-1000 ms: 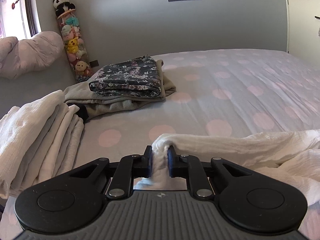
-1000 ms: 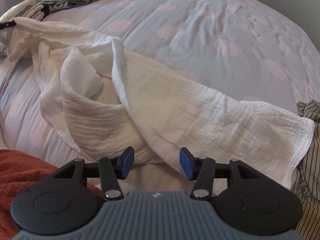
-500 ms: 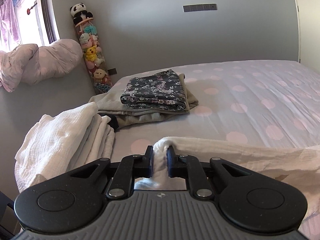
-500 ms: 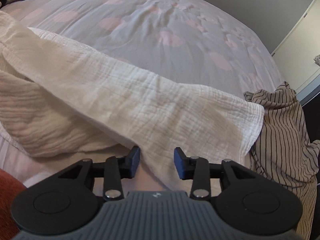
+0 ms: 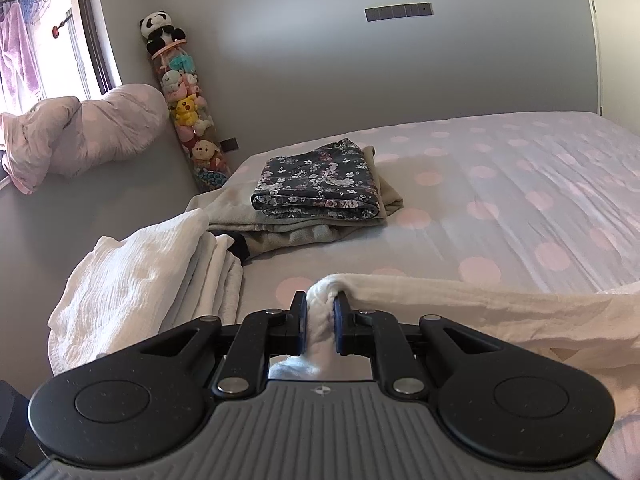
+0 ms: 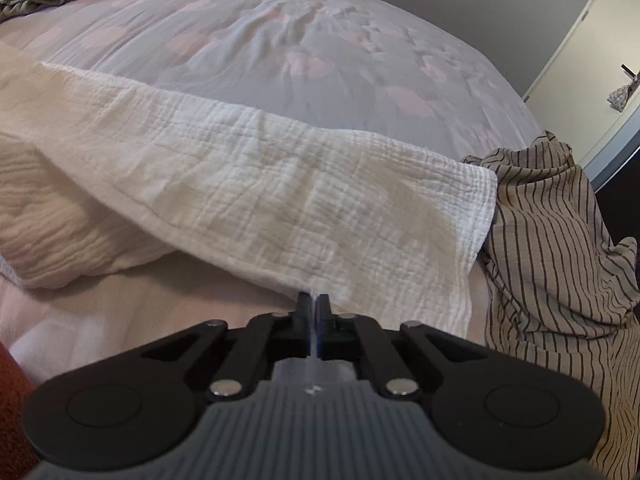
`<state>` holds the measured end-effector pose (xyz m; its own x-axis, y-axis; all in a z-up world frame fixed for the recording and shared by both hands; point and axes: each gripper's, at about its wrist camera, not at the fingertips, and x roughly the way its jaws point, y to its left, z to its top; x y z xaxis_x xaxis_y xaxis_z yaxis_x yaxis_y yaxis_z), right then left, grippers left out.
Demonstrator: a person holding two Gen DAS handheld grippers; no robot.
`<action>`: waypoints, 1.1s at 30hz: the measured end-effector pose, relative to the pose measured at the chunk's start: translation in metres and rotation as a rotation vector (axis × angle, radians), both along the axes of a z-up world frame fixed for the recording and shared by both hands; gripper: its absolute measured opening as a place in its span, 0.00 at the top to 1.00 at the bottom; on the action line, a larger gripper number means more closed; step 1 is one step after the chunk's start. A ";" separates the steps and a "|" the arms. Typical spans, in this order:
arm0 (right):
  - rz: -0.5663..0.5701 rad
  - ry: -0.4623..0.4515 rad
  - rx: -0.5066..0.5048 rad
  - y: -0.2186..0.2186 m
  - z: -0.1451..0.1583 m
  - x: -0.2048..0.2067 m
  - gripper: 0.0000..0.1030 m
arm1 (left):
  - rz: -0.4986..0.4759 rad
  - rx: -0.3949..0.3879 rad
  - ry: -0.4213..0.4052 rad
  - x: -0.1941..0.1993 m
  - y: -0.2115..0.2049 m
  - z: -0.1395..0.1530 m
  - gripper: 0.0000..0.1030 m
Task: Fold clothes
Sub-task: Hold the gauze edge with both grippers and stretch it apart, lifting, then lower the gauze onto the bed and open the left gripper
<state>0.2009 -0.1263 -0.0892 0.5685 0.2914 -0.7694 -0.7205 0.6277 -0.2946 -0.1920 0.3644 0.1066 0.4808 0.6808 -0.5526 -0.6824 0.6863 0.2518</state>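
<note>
In your left wrist view, your left gripper (image 5: 320, 312) is clamped on a bunched corner of the white cloth (image 5: 480, 304), which fills the narrow gap between its fingers. From there the cloth stretches away to the right of the gripper as a taut band above the spotted bed sheet (image 5: 500, 184). To the left of the gripper sits a stack of folded white cloths (image 5: 152, 272). Ahead and slightly left lies a folded floral garment (image 5: 320, 184) on top of a beige one (image 5: 248, 220). Farther left, a tall tube of soft toys (image 5: 184, 100) stands in the corner, with a bundled quilt (image 5: 80, 136) beside it.

In your right wrist view, your right gripper (image 6: 313, 304) has just been closing, and its fingers now meet on the near edge of the white cloth (image 6: 260, 184), pinching a thin bit of the hem. The cloth spreads ahead of the gripper and away to its left, over the bed sheet (image 6: 280, 32). Just right of the gripper, a crumpled striped garment (image 6: 560, 248) lies touching the cloth's end.
</note>
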 end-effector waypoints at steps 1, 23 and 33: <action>-0.015 -0.021 0.020 -0.003 0.007 0.000 0.98 | -0.002 0.001 -0.001 -0.001 -0.001 0.002 0.89; -0.203 -0.443 0.323 -0.037 0.233 0.000 0.98 | -0.072 -0.050 -0.092 -0.023 -0.016 0.060 0.89; -0.183 -0.409 0.197 0.044 0.194 0.059 0.98 | -0.033 -0.201 0.028 0.017 0.038 0.007 0.89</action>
<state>0.2601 -0.0818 0.1051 0.8681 0.2760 -0.4126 -0.4432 0.8053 -0.3938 -0.1755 0.4020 0.1134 0.4835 0.5395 -0.6893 -0.6530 0.7468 0.1265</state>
